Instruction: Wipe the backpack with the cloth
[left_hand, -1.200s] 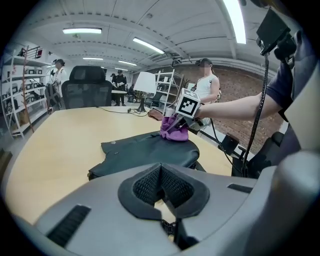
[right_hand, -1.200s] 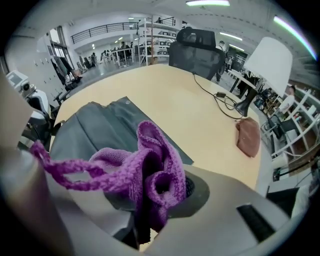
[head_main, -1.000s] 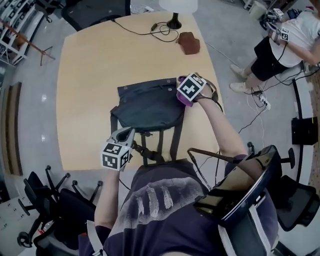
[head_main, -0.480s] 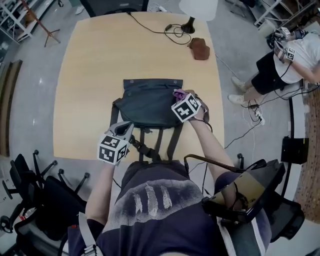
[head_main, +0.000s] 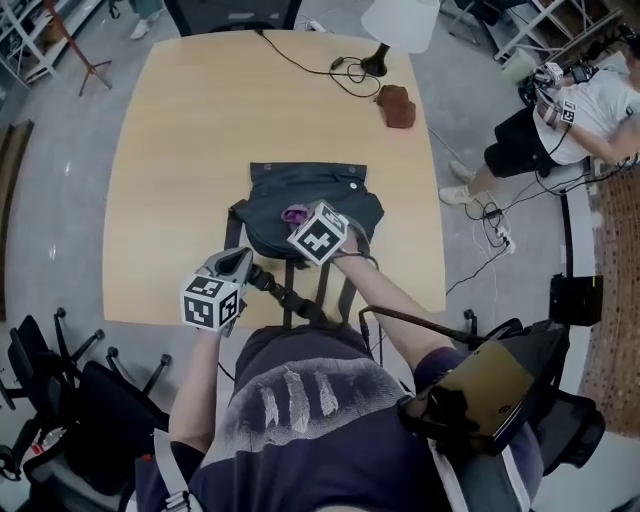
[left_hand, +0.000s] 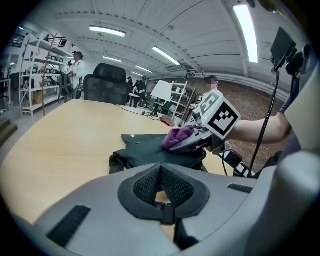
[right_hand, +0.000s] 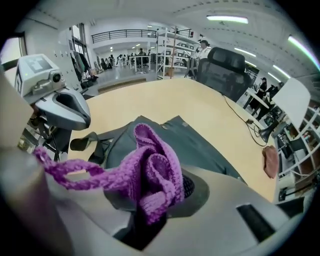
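Our right tongs pinch the purple cloth on the flat dark backpack on the desk, while our left tongs, closed on nothing, sit near-left.

Dark grey backpack lay flat on the light wood table, near its front edge, flap side up, with the straps trailing off toward the person. Purple knitted cloth was bunched up and clamped in the right gripper, sitting over the backpack's near-middle panel, one loose loop hanging free.
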